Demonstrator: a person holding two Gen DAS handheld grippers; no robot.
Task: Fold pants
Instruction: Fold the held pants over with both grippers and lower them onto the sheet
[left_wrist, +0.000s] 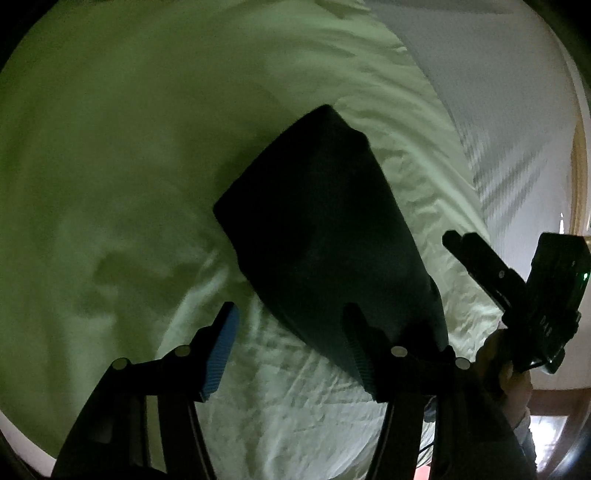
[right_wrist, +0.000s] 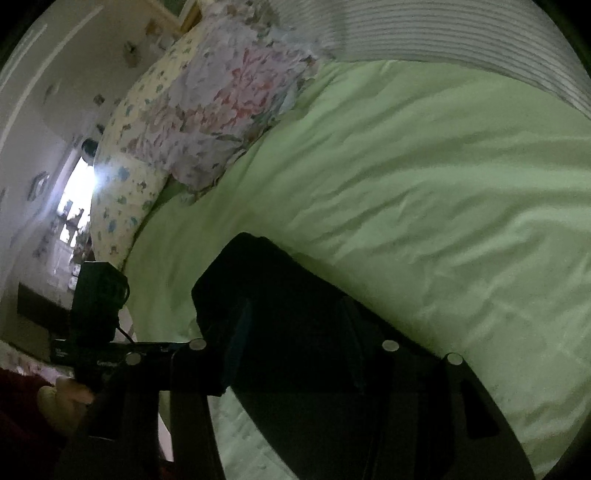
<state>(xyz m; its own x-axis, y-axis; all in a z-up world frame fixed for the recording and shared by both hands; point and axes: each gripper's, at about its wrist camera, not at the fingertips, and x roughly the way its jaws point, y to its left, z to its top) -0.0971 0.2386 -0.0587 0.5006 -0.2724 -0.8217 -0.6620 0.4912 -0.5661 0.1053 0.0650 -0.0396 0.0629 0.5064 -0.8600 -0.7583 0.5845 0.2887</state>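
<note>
Pants lie as a dark folded bundle on the green sheet, below both my tools; my left gripper has its fingers apart with nothing between them, one over the pants' near corner, and my right gripper also looks spread above the pants, though it's too dark there to rule out contact. Fabric reads soft, limp and light, so I'd pinch a folded edge or corner through all layers, not the middle. Sheet is wrinkled and yielding; floral pillows sit well beyond the pants, striped cover alongside.
</note>
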